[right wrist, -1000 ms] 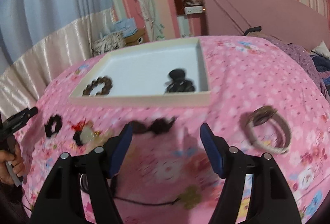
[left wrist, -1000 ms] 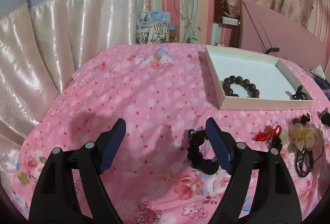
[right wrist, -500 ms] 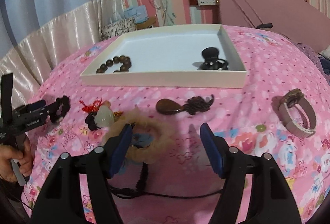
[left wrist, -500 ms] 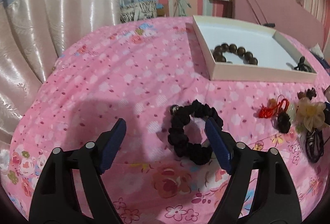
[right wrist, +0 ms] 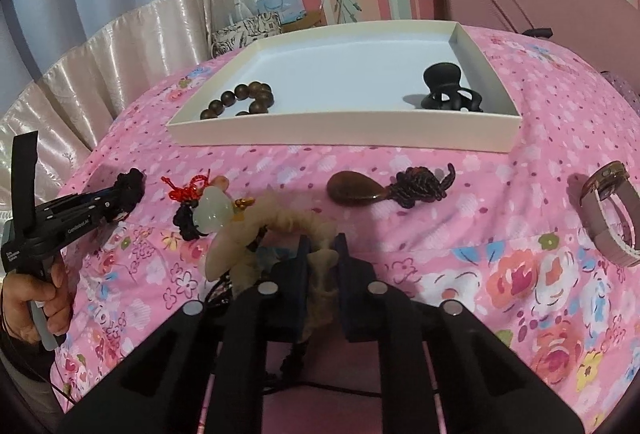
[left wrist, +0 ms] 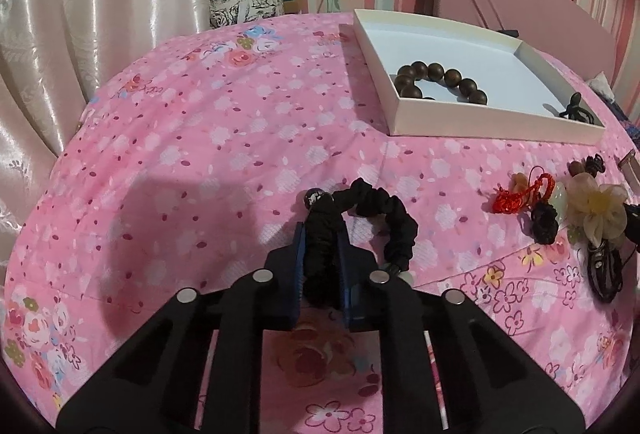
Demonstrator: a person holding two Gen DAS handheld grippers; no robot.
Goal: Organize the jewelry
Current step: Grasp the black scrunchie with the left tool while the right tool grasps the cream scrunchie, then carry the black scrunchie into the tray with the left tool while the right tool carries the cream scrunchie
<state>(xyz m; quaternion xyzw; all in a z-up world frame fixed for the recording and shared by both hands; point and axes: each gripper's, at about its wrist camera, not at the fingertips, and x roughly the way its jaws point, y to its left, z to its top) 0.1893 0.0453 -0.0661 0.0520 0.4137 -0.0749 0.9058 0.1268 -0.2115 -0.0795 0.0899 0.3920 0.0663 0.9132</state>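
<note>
In the left wrist view my left gripper (left wrist: 320, 230) has its jaws closing on a black scrunchie (left wrist: 396, 222), and the blue pads press one side of its loop; the rest lies on the pink floral bedspread. My right gripper (right wrist: 323, 242) is closing too, its pads squeezing a cream fluffy scrunchie (right wrist: 240, 250) near the bed's front. Beyond both stands a white tray (right wrist: 344, 138) that holds a dark bead bracelet (right wrist: 240, 100) and a black hair claw (right wrist: 448, 90). The right wrist view also shows the left gripper (right wrist: 116, 200) at far left on the black scrunchie (right wrist: 132, 180).
A jade pendant with a red knot (right wrist: 212, 210), a brown pendant with a dark knot (right wrist: 352, 190) and a pink-strapped watch (right wrist: 612, 218) lie in a row before the tray. A black cord (right wrist: 320, 388) runs under the right gripper. A person's hand (right wrist: 36, 294) holds the left gripper's handle.
Both grippers came down toward the bedspread and shut: the left on the black scrunchie, the right on the cream scrunchie. Both had stood wide open before.
</note>
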